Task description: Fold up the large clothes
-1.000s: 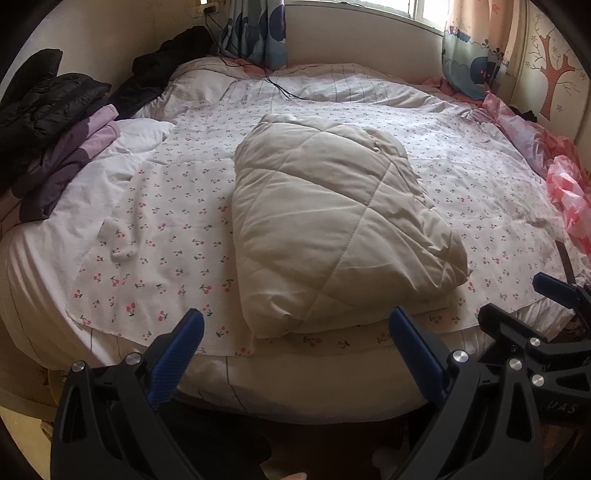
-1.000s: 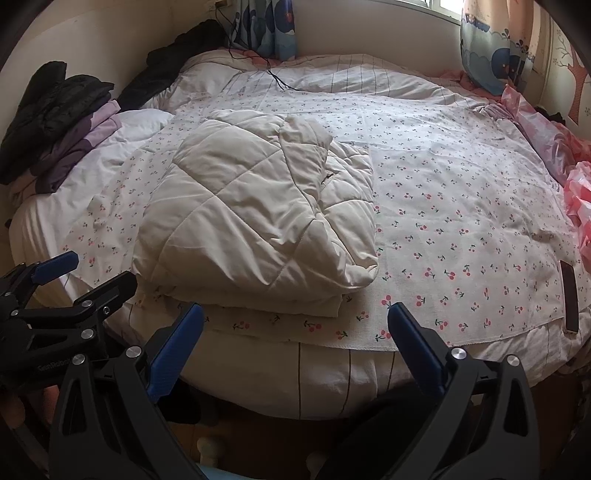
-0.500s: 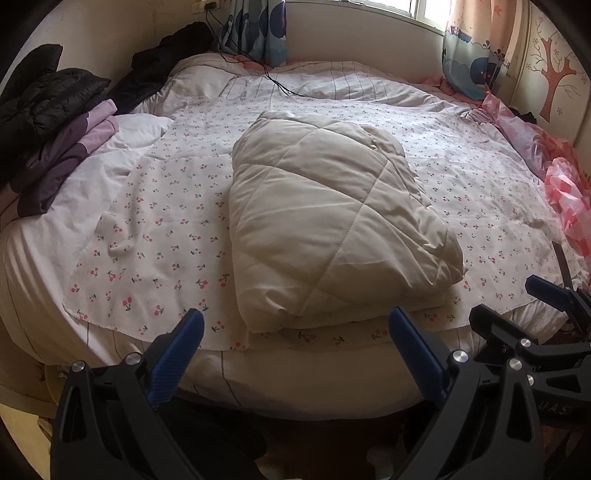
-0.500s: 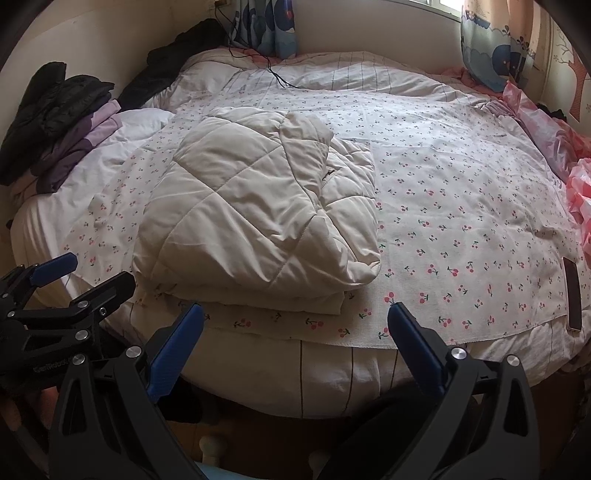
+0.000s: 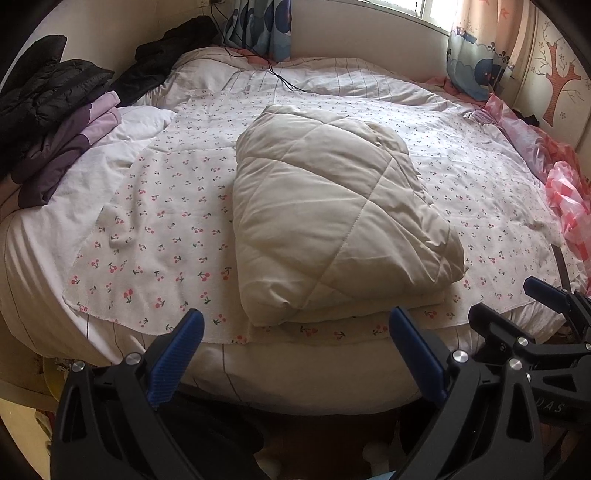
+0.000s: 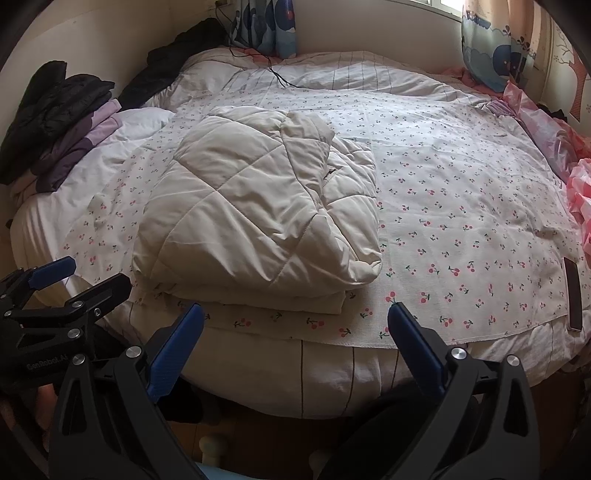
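The cream quilted padded jacket (image 5: 332, 229), folded into a thick rectangular bundle, is gripped by neither tool. The left gripper (image 5: 293, 352) sits at the bottom of its own view with its blue-padded fingers (image 5: 177, 360) spread wide and nothing between them, held off the near edge of the bed; it also shows at the lower left of the right wrist view (image 6: 81, 284). The right gripper (image 6: 295, 345) is likewise released, its blue pads (image 6: 415, 349) far apart and empty at the bottom of its frame, and it appears at the lower right of the left wrist view (image 5: 517, 306). Just beyond both sets of fingers, the jacket (image 6: 258, 218) lies at the centre of the frame on a white cloth printed with small red cherries (image 5: 166, 236), close to that cloth's near edge. The cloth is spread over a pale striped bed (image 6: 332, 373). At the upper left, a pile of black and purple folded garments (image 5: 55, 122) rests on the bed's edge. A dark flat phone (image 6: 573, 297) lies on the cherry cloth at the right side of the right wrist view. Pink checked fabric (image 5: 569, 206) is bunched at the right edge, and patterned curtains (image 6: 266, 26) hang along the top.
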A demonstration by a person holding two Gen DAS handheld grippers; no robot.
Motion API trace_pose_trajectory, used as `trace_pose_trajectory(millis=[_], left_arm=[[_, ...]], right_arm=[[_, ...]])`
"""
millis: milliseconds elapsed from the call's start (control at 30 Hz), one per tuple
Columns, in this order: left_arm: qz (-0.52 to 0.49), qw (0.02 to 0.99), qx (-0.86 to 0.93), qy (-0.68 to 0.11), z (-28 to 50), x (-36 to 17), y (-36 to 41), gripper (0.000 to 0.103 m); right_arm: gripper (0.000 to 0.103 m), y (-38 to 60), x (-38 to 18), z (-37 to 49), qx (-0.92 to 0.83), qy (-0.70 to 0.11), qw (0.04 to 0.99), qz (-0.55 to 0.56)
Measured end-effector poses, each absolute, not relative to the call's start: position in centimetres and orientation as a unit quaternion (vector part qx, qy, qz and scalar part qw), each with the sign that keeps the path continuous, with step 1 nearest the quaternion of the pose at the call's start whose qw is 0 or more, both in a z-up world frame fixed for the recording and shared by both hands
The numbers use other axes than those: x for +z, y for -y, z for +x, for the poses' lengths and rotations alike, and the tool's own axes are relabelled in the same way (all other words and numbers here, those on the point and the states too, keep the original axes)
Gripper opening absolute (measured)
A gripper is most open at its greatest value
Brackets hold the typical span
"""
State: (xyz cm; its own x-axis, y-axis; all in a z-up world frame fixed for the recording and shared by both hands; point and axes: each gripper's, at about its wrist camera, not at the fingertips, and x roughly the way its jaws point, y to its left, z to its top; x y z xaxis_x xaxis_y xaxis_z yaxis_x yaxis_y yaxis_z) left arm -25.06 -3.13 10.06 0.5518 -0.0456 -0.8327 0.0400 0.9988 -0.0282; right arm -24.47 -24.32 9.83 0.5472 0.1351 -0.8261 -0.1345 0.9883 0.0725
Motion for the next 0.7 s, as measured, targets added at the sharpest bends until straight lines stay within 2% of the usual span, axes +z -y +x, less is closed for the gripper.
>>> trace_pose_trajectory(millis=[700], left_arm=[[0.0, 0.877, -0.022, -0.479, -24.68, 9.83, 3.39, 0.096]], right_arm=[[0.096, 24.34, 9.51, -24.1, 0.077, -0.472, 0.878, 0.002]])
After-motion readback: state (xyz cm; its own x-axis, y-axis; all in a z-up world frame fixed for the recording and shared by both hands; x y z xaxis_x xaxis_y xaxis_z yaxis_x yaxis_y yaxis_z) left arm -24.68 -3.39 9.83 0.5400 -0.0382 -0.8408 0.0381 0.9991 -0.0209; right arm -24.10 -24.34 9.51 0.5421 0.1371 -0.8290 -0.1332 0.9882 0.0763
